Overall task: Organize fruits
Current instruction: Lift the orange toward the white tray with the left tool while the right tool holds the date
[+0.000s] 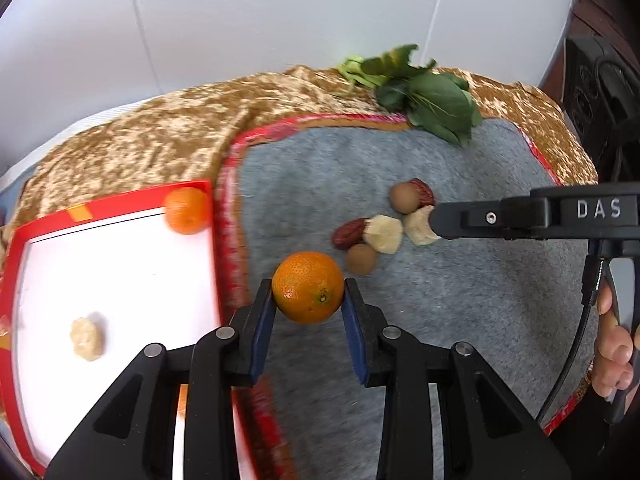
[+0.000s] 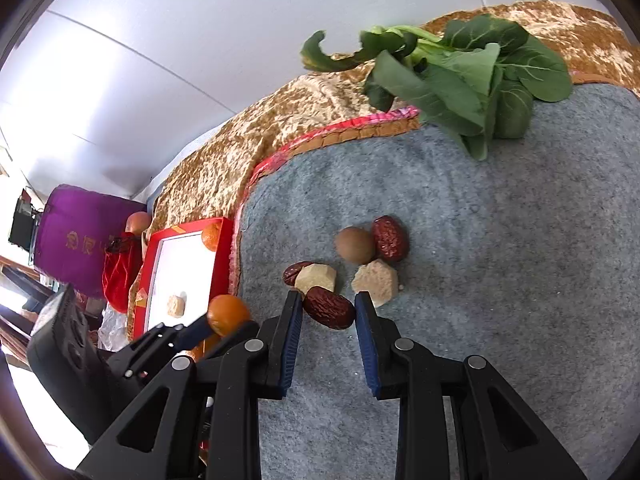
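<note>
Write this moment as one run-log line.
left gripper: shut on orange | right gripper: shut on date | tray: orange, pale chunk

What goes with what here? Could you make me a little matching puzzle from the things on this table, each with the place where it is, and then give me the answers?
Things:
1. big orange
2. small orange
3. red date
4. leafy greens

Places:
A. far edge of the grey mat
B. corner of the red-rimmed tray
C. between the right gripper jaws
D. between the left gripper jaws

Pairs: 1-D, 2-B, 3-C, 4-A
</note>
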`<state>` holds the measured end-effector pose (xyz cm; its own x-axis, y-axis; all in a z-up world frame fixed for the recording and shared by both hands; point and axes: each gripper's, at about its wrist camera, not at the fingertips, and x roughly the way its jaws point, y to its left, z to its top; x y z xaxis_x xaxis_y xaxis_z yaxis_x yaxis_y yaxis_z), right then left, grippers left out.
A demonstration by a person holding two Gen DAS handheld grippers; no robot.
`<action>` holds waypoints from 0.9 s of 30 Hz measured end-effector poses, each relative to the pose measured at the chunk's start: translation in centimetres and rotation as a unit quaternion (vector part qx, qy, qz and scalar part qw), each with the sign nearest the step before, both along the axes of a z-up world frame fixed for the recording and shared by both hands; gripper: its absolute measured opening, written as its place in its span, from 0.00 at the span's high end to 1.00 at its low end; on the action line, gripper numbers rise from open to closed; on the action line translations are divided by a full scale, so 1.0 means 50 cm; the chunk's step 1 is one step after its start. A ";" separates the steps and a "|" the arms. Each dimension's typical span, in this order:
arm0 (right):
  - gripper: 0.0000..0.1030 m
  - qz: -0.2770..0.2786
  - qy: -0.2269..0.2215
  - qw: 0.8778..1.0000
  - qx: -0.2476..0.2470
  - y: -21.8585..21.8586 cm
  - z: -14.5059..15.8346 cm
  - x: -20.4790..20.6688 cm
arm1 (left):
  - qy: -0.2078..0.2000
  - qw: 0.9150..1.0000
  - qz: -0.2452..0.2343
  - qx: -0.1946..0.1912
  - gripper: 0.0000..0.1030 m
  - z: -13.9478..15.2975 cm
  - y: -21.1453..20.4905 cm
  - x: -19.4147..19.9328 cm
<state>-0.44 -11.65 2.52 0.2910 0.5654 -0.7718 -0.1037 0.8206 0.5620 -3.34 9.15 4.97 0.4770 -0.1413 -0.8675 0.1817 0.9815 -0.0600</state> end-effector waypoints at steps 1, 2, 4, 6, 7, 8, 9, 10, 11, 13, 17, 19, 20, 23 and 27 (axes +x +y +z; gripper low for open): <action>0.73 0.002 0.000 1.000 0.000 0.004 0.000 0.000 | -0.001 1.000 0.006 0.002 0.70 0.003 0.007 -0.002; 0.73 0.004 0.000 1.000 0.001 0.008 -0.001 -0.001 | -0.003 1.000 0.011 0.002 0.70 0.006 0.015 -0.004; 0.73 0.009 -0.002 1.000 0.000 0.017 -0.001 -0.003 | -0.004 1.000 0.017 0.002 0.70 0.012 0.029 -0.009; 0.73 0.016 -0.004 1.000 0.004 0.030 -0.002 -0.006 | -0.008 1.000 0.024 0.004 0.70 0.019 0.041 -0.015; 0.73 0.019 -0.005 1.000 0.006 0.034 -0.002 -0.006 | -0.009 1.000 0.026 0.003 0.70 0.021 0.045 -0.017; 0.73 0.023 -0.005 1.000 0.008 0.041 -0.002 -0.008 | -0.011 1.000 0.027 -0.001 0.70 0.025 0.051 -0.020; 0.73 0.026 -0.006 1.000 0.008 0.045 -0.002 -0.010 | -0.012 1.000 0.029 -0.002 0.70 0.027 0.055 -0.021; 0.73 0.029 -0.008 0.999 0.009 0.050 -0.002 -0.010 | -0.014 0.999 0.033 -0.002 0.70 0.029 0.062 -0.024; 0.73 0.033 -0.009 0.999 0.011 0.057 -0.002 -0.012 | -0.015 0.999 0.037 -0.001 0.70 0.030 0.068 -0.025; 0.73 0.037 -0.010 0.999 0.012 0.069 -0.001 -0.013 | -0.016 0.999 0.044 -0.005 0.70 0.032 0.082 -0.025; 0.73 0.045 -0.010 0.999 0.009 0.085 -0.005 -0.017 | -0.017 0.998 0.059 -0.007 0.70 0.036 0.105 -0.030; 0.73 0.047 -0.008 0.999 0.010 0.090 -0.007 -0.017 | -0.017 0.998 0.059 -0.009 0.70 0.036 0.108 -0.032; 0.73 0.047 -0.008 0.999 0.008 0.093 -0.007 -0.018 | -0.016 0.998 0.060 -0.010 0.70 0.036 0.109 -0.032; 0.73 0.048 -0.010 0.999 0.011 0.099 -0.005 -0.019 | -0.015 0.998 0.063 -0.009 0.70 0.037 0.114 -0.032; 0.73 0.055 -0.018 0.998 0.016 0.116 0.003 -0.025 | -0.014 0.997 0.075 -0.010 0.70 0.038 0.129 -0.033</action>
<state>-1.70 -5.87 2.68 0.2525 0.6189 -0.7438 -0.2122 0.7854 0.5814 -5.00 15.61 6.89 0.5186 -0.0840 -0.8509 0.0353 0.9964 -0.0768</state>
